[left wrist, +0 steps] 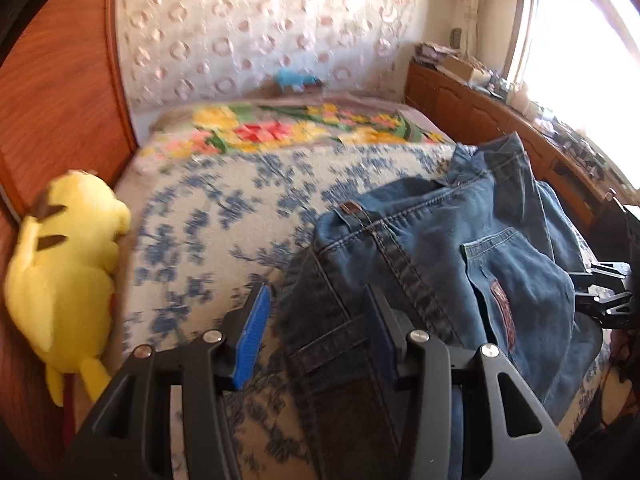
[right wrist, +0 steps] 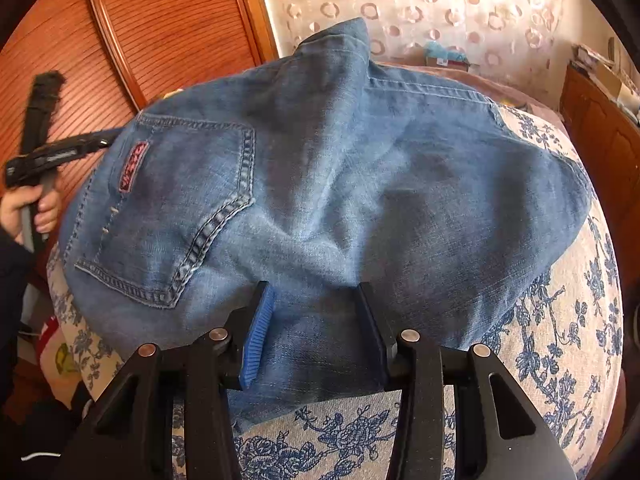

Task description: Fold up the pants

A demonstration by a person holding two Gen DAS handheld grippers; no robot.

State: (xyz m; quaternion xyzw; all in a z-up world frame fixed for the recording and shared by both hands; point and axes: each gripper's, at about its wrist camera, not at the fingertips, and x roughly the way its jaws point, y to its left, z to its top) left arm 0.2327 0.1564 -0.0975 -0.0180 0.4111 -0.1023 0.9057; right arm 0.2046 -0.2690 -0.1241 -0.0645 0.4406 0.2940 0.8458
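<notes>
One pair of blue denim pants [right wrist: 320, 160], bunched in a loose heap on the bed [right wrist: 560, 340], seat side up, back pocket [right wrist: 180, 208] showing; legs not laid out, no fold made yet.

Left tool [left wrist: 316, 296]: jaws apart, denim of the waistband [left wrist: 360, 216] end lying between them, left pad clear of the cloth, nothing clamped.
Right tool [right wrist: 314, 290]: jaws apart, hovering at the near edge of the heap, cloth under and between the pads, no pinch visible.

Handling, judged:
- Soft and limp, yet thick; moderately heavy for cloth. Likely to sag and drag on the floral cover rather than float.
- Not fragile, not slippery; ribbed pads should bite well on the weave.
- Seams, waistband and hems stiffer than the panels, so better holds: less slip, less stretch.
- Best grip: waistband corners, one tool each, well apart, then lift and shake flat.
- Avoid pinching mid-panel: only one layer caught, rest left behind.

Yellow plush toy [left wrist: 64, 264] at the bed's edge, well apart from the pants.
</notes>
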